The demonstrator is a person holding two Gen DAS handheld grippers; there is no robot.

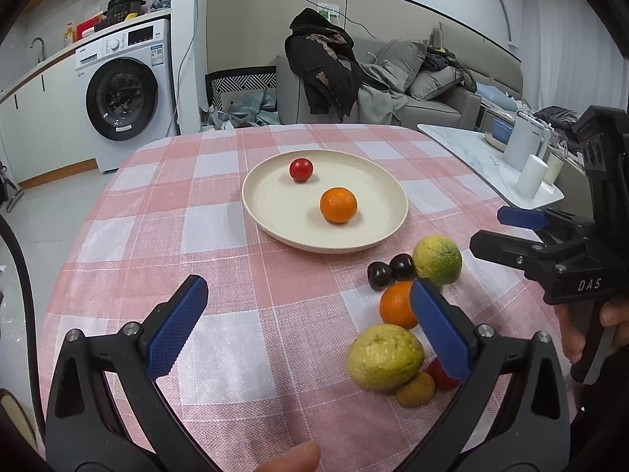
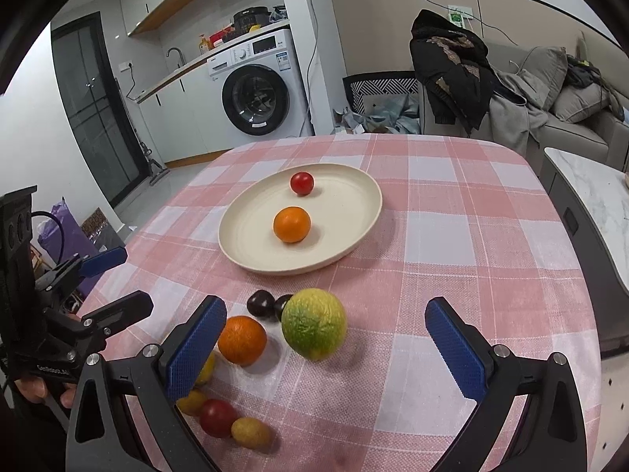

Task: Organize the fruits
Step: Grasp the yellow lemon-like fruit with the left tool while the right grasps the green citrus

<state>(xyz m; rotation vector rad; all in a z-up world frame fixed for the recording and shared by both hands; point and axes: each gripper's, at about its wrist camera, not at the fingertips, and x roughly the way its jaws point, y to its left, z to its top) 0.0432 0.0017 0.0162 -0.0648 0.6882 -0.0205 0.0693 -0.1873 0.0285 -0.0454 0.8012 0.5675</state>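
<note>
A cream plate (image 1: 271,181) (image 2: 365,196) on the pink checked tablecloth holds a red tomato (image 1: 301,169) (image 2: 302,183) and an orange (image 1: 338,205) (image 2: 292,224). Nearer to me lie loose fruits: a green-yellow lemon (image 1: 437,260) (image 2: 314,324), two dark cherries (image 1: 379,275) (image 2: 261,303), a second orange (image 1: 395,306) (image 2: 241,340), a yellow-green fruit (image 1: 385,357), a red tomato (image 2: 217,417) and small yellow fruits (image 2: 251,432). My left gripper (image 1: 308,303) (image 2: 135,279) is open over bare cloth, left of the pile. My right gripper (image 2: 323,303) (image 1: 489,230) is open, the lemon showing between its fingers, untouched.
The table's far edge (image 2: 393,135) and left edge drop to a tiled floor. A washing machine (image 1: 125,94) stands beyond on the left, a sofa with a dark coat (image 1: 322,63) behind. A marble side table (image 1: 471,149) with a white jug and cups stands to the right.
</note>
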